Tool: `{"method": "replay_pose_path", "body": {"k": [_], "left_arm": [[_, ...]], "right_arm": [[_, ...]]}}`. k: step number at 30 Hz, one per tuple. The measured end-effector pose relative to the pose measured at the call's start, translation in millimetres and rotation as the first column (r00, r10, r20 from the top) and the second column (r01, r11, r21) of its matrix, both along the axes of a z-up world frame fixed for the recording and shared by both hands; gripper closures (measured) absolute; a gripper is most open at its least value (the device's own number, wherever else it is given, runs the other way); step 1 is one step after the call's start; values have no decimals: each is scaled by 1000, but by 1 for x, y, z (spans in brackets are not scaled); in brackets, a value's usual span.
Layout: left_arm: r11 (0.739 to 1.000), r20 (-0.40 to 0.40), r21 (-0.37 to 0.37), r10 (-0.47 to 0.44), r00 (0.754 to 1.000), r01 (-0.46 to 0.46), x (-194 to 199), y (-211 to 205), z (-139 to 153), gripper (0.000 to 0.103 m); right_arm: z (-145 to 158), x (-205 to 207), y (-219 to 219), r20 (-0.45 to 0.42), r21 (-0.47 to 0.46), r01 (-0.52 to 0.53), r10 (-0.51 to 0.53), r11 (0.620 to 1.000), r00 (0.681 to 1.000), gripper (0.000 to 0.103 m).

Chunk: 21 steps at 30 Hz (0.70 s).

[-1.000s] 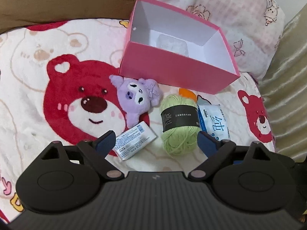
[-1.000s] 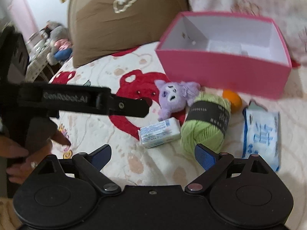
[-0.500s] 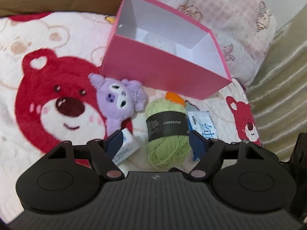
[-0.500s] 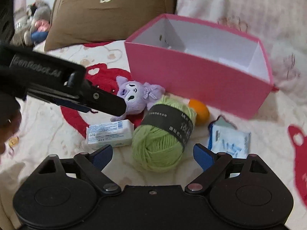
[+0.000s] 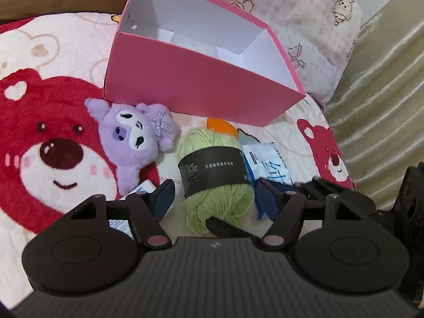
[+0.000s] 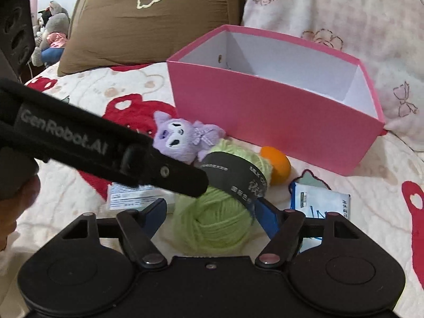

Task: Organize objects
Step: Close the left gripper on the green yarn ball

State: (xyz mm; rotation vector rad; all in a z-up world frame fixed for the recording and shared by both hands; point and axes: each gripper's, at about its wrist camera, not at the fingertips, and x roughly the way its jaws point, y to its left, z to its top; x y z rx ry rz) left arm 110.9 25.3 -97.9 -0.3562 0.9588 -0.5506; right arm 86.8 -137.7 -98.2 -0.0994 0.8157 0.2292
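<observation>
While both grippers converge on the same object, the green yarn ball [image 5: 216, 177] lies on the bed between the fingers of each. The left gripper [image 5: 214, 198] has its fingers apart and closing, the yarn between them with a gap visible on either side. The right gripper [image 6: 212, 213] is likewise closing; its right finger [image 6: 267, 217] sits against the black paper band, though a firm clamp cannot be confirmed.

Judgement on the step in hand: only one gripper is needed for the yarn. The soft skein will compress, so the grip should fall on the banded middle, not the loose strands, and the other gripper should be kept clear to avoid a collision. The pink box [image 5: 201, 84], open-topped and seemingly almost empty, stands just beyond at the far side and is the likely destination.

Nearby items: a purple plush toy [image 5: 137, 137] to the left, an orange object [image 6: 277, 165] behind the yarn, a tissue pack [image 6: 322, 202] to the right, and a small white packet [image 6: 132, 196] at near left.

Surface: a fleece blanket [image 5: 50, 145] printed with red bears, soft and uneven. A brown pillow [image 6: 148, 18] and a pink patterned pillow [image 6: 331, 8] lie at the far end.
</observation>
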Motion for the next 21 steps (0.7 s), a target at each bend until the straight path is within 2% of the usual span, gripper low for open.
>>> {"method": "replay_pose_path", "body": {"k": [1, 5, 7, 9, 18, 21], "left_arm": [[1000, -3, -5, 5, 1000, -5, 2, 0, -2, 45], [999, -41, -19, 50, 998, -51, 5, 2, -14, 51], [998, -66, -24, 55, 996, -57, 7, 3, -20, 55], [998, -79, -26, 60, 995, -62, 8, 5, -24, 56], [988, -92, -152, 23, 995, -37, 11, 9, -29, 55], [992, -94, -120, 14, 995, -25, 9, -1, -29, 51]], "right_arm": [[-2, 0, -1, -7, 7, 4, -4, 1000, 1000, 27], [-12, 4, -3, -40, 27, 23, -22, 999, 999, 25], [-20, 8, -2, -61, 6, 33, -33, 999, 998, 24], [-25, 8, 3, -69, -60, 41, -45, 997, 997, 26], [-27, 5, -3, -49, -6, 45, -46, 999, 998, 37], [-28, 4, -2, -36, 3, 39, -39, 999, 999, 39]]}}
